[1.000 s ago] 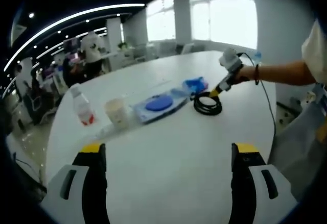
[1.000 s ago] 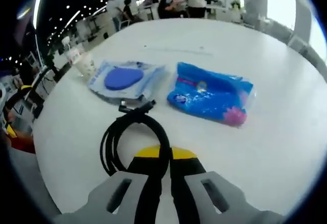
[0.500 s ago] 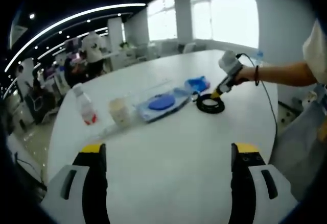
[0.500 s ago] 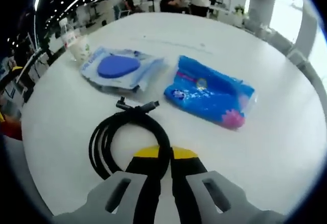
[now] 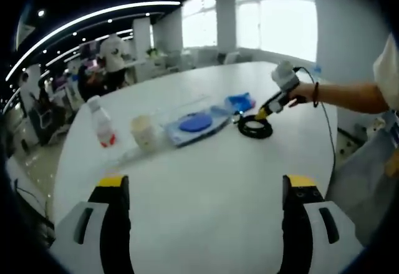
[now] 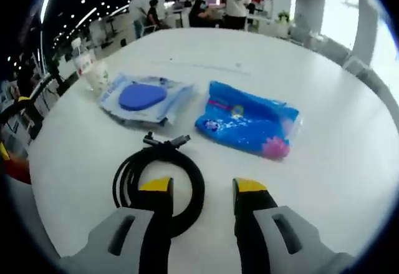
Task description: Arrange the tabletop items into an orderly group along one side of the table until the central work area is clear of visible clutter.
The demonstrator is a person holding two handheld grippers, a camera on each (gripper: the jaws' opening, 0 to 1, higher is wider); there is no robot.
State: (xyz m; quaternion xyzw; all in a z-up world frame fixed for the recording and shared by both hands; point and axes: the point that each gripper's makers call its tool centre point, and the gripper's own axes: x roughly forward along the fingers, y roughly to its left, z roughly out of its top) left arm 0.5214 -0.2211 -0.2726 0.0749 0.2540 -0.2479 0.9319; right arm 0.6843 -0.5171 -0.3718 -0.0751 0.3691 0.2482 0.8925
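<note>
Coiled black cable (image 6: pixel 159 177) flat on table (image 6: pixel 324 161), right claw (image 6: pixel 202 193) parted, empty above it, left claw (image 5: pixel 202 190) wide, empty.

Bare table (image 5: pixel 206 186) before left claw (image 5: pixel 206 190), cable coil (image 6: pixel 159 177) under right claw (image 6: pixel 202 193), blue packet (image 6: pixel 246 126) beyond

Your bench (image 6: pixel 349 161) looks smooth, matt white; the cable (image 6: pixel 159 177) matt black rubber; the blue pouch (image 6: pixel 246 126) glossy, crinkled plastic.
</note>
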